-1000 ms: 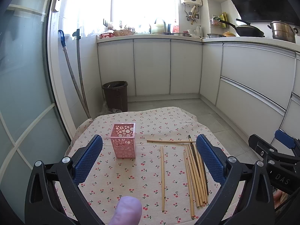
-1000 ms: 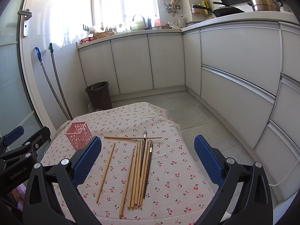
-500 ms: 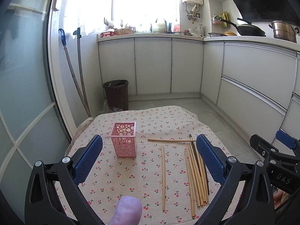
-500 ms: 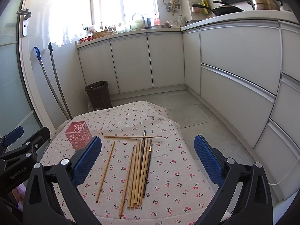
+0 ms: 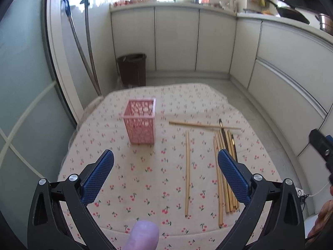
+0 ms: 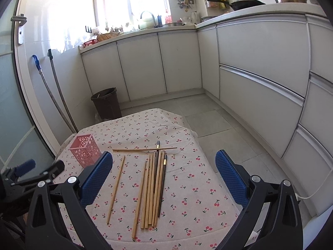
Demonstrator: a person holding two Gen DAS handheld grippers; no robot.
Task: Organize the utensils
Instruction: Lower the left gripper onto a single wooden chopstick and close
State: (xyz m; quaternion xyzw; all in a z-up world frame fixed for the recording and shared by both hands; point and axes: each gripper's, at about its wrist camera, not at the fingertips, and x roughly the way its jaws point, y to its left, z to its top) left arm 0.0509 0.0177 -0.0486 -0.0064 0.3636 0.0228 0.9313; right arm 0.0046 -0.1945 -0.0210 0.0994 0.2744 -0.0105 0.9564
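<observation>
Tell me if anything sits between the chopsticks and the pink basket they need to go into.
Nothing visible does. Only bare tablecloth lies between the pink basket and the chopsticks, and the basket's open top looks unobstructed.

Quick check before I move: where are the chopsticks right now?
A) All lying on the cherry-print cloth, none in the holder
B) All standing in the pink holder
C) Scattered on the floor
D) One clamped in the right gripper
A: the chopsticks lie flat on the cloth, the pink holder looks empty, and both the left gripper and right gripper are open with nothing between their fingers.
</observation>
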